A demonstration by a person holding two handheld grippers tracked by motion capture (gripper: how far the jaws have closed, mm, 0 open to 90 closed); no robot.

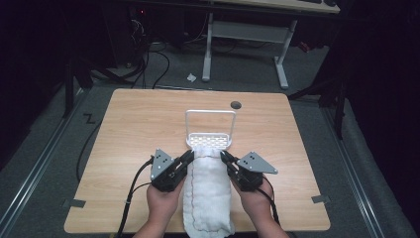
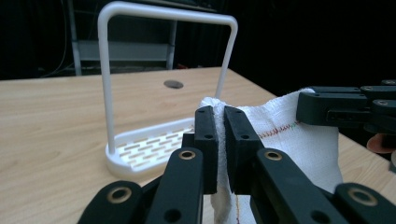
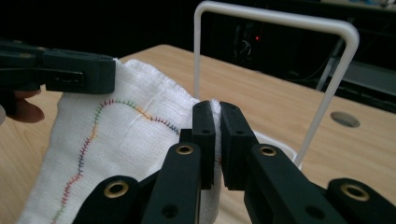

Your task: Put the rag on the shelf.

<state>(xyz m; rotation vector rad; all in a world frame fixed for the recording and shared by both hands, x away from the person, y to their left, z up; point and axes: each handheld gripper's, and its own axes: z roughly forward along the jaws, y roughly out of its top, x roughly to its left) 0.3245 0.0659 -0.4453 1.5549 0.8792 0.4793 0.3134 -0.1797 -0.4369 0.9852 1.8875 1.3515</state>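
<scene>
A white folded cloth (image 1: 208,191) with coloured stitching lies lengthwise on the wooden table, reaching the near edge. My left gripper (image 1: 190,155) is shut on the cloth's far left corner (image 2: 219,109), lifted a little. My right gripper (image 1: 224,156) is shut on the far right corner (image 3: 214,106). Just beyond the raised cloth edge stands a white rack (image 1: 210,140) with a slotted base (image 2: 149,148) and a tall hoop frame (image 3: 275,21). In the left gripper view the right gripper (image 2: 348,107) pinches the cloth at the right; in the right gripper view the left gripper (image 3: 60,72) shows at the left.
The table (image 1: 138,124) has a round cable hole (image 1: 236,105) behind the rack. Cables trail from both grippers over the near edge. Beyond the table stands a white desk frame (image 1: 245,44) on a dark floor with cables.
</scene>
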